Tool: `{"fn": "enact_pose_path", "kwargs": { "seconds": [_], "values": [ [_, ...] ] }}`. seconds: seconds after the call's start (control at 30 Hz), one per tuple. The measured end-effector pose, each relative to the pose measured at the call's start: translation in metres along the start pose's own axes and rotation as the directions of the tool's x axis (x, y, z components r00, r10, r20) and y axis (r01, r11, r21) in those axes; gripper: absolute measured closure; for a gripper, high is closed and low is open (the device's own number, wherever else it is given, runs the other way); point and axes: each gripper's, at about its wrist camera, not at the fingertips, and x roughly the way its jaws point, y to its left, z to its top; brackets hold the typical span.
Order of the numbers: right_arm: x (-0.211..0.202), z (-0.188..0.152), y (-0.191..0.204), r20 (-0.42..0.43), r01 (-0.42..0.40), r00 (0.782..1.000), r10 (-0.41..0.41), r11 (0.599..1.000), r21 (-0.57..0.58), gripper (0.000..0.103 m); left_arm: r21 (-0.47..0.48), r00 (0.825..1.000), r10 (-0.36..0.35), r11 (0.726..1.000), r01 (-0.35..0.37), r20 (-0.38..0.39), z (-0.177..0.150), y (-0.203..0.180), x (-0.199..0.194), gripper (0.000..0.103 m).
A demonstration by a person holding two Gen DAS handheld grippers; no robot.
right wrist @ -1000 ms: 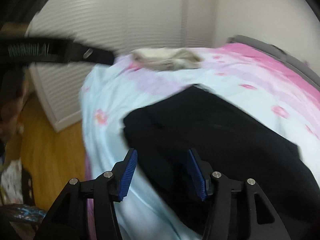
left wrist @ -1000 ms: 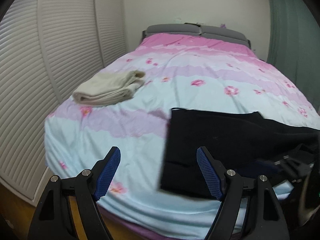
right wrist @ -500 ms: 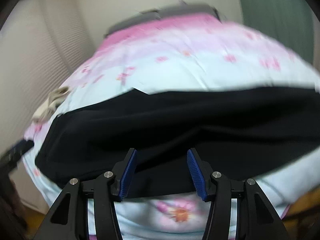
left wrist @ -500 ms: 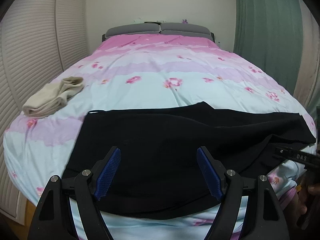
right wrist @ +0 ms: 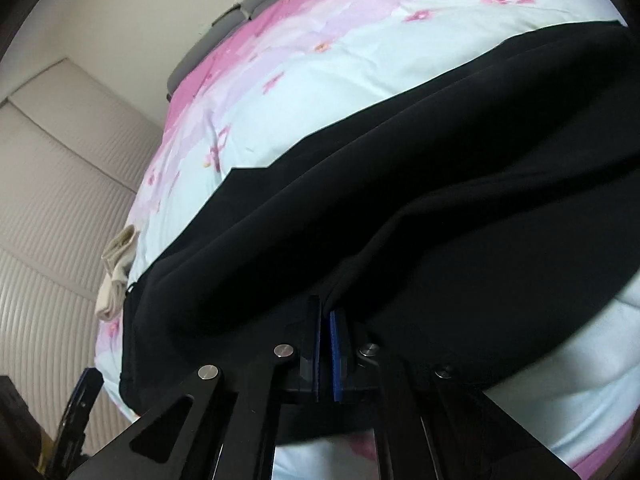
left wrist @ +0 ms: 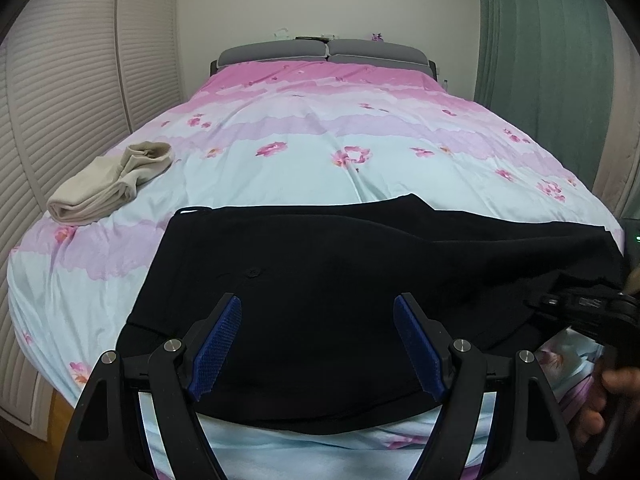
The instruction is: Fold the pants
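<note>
Black fabric pants (left wrist: pixel 340 280) lie spread across the floral duvet bed's (left wrist: pixel 320 152) 6 o'clock edge; our right gripper (right wrist: pixel 325 344) pinches their hem; left gripper (left wrist: pixel 316 344) hovers agape; folding barely begun, we judge.

The right gripper (right wrist: pixel 325 322) had its blue-padded fingers (right wrist: pixel 335 354) pressed together on a fold of the black pants (right wrist: pixel 400 184) — the cloth bunched just above them. The pants lay spread across the floral bed cover (right wrist: pixel 320 76). A folded beige garment (right wrist: pixel 116 268) sat near the cover's edge, beside the slatted wall (right wrist: pixel 52 200).
</note>
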Motion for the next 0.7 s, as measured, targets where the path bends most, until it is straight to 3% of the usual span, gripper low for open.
{"fn": "enact_pose_path", "kwargs": {
  "seconds": [0.2, 0.37, 0.47, 0.57, 0.63, 0.7],
  "values": [
    [-0.050, -0.033, 0.011, 0.104, 0.006, 0.995, 0.005, 0.994, -0.108, 0.099, 0.003, 1.000, -0.006, 1.000, 0.006, -0.018, -0.007, 0.004, 0.006, 0.025],
    [-0.023, -0.054, -0.008, 0.043, 0.057, 0.998, -0.053, 0.992, -0.117, 0.099, 0.021, 1.000, -0.013, 1.000, 0.014, -0.027, -0.013, -0.002, 0.012, 0.025],
    [-0.015, -0.059, -0.013, 0.026, 0.051, 0.999, -0.048, 0.990, -0.133, 0.098, 0.043, 1.000, -0.015, 0.999, 0.016, -0.024, -0.014, -0.006, 0.011, 0.025],
    [-0.021, -0.050, -0.006, 0.018, 0.077, 0.997, -0.075, 0.985, -0.154, 0.084, 0.043, 1.000, -0.019, 0.999, 0.020, -0.022, -0.010, -0.008, 0.010, 0.025],
    [-0.036, -0.047, -0.003, 0.024, 0.103, 0.995, -0.100, 0.980, -0.172, 0.062, 0.031, 0.999, -0.033, 0.999, 0.033, -0.016, -0.004, -0.011, 0.008, 0.025],
    [-0.065, -0.040, 0.000, 0.059, 0.091, 0.995, -0.082, 0.980, -0.178, 0.051, 0.028, 0.999, -0.043, 0.999, 0.043, -0.007, 0.003, -0.015, 0.007, 0.025]
  ]
}}
